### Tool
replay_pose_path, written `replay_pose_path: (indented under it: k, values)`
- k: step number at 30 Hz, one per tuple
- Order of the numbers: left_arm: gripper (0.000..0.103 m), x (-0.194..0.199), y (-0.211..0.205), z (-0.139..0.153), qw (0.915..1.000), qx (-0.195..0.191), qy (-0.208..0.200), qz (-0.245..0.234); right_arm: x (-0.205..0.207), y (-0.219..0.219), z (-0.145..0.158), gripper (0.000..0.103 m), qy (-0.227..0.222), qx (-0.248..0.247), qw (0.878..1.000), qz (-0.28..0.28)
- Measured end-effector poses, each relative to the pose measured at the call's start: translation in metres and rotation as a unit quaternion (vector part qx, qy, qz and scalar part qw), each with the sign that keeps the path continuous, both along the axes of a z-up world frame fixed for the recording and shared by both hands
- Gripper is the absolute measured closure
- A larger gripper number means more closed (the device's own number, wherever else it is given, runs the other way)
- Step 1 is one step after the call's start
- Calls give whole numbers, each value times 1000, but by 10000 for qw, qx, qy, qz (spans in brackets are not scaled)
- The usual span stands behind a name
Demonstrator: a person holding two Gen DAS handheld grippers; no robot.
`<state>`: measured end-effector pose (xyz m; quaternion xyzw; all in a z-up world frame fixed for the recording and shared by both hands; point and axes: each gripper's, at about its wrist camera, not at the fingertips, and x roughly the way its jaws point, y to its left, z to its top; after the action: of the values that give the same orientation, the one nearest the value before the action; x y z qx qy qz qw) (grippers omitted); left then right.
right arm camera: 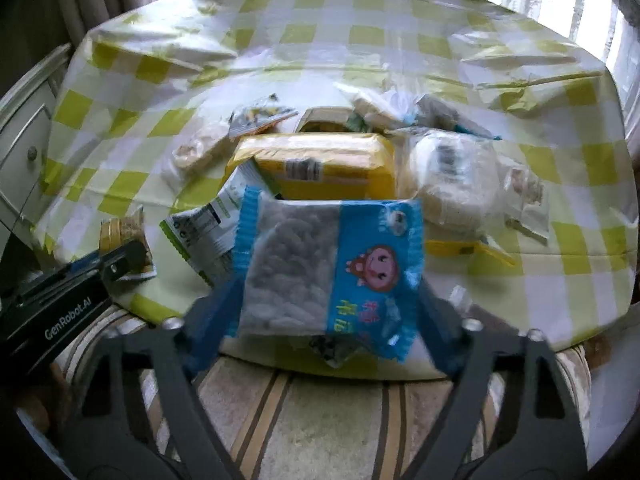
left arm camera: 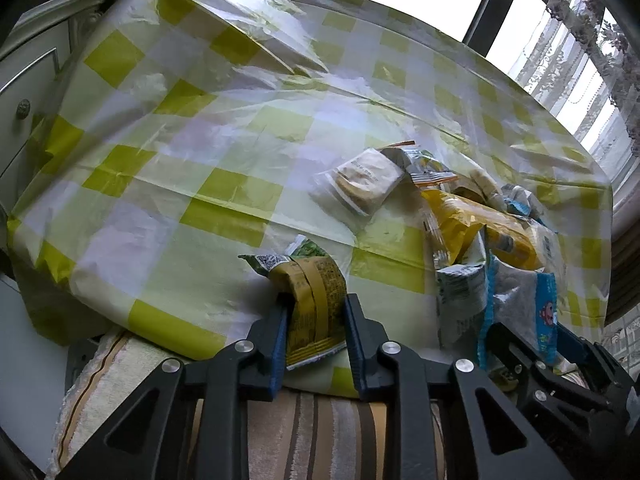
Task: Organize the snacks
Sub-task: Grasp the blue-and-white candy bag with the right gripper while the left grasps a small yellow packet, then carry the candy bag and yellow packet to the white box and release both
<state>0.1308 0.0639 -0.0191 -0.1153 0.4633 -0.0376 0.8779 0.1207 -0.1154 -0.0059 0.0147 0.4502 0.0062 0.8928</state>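
Striped cushion [right arm camera: 320,420] is sitting closest to both cameras, right under the grippers, with the checked surface [left arm camera: 168,168] starting just past it.

Biggest worry: the right gripper [right arm camera: 324,292] is carrying the blue packet [right arm camera: 332,268] across its wide-spread fingers, and it's blurry enough that I can't tell how firmly the fingers are pressing on the packet's sides. If they're only catching the crinkly edges, that thing is probably slipping out and dropping back onto the snack pile [right arm camera: 340,160] or off the near edge of the surface.

Next one down: the left gripper [left arm camera: 316,320] is pinching the small yellow-green packet [left arm camera: 312,300], fingers narrow, and the packet is looking scrunched between them. Squeezing harder is likely crushing whatever's inside.

Smaller thing: the two grippers are working just beside each other at the near edge, so they could be bumping if either swings sideways.

Containers: honestly not seeing any box, basket or tray in either view. The rest of the snacks, including the big yellow pack [right arm camera: 320,164] and the clear-wrapped bun [right arm camera: 452,184], are lying loose in a heap on the cloth, overlapping each other.
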Motion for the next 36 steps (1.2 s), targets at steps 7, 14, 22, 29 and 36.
replay_pose_path:
  k: [7,14,22,29,36]
  values:
    - [84,-7,-3,8,9998,-25,-185,-52,-9,-7,4,32,-119,264,9996,79]
    - [85,-16,-8,13,9995,-29,-280,-126,-18,-19,8,70,-223,551,9982,71]
    - [85,-28,-14,15,9991,-159,-335,-208,-30,-26,7,79,-126,839,9959,305]
    - [85,-38,-19,18,9985,-209,-411,-278,-50,-35,15,87,-346,1206,9907,521]
    - [85,-50,-27,23,9975,-225,-529,-400,-71,-56,26,90,-503,1351,9888,385]
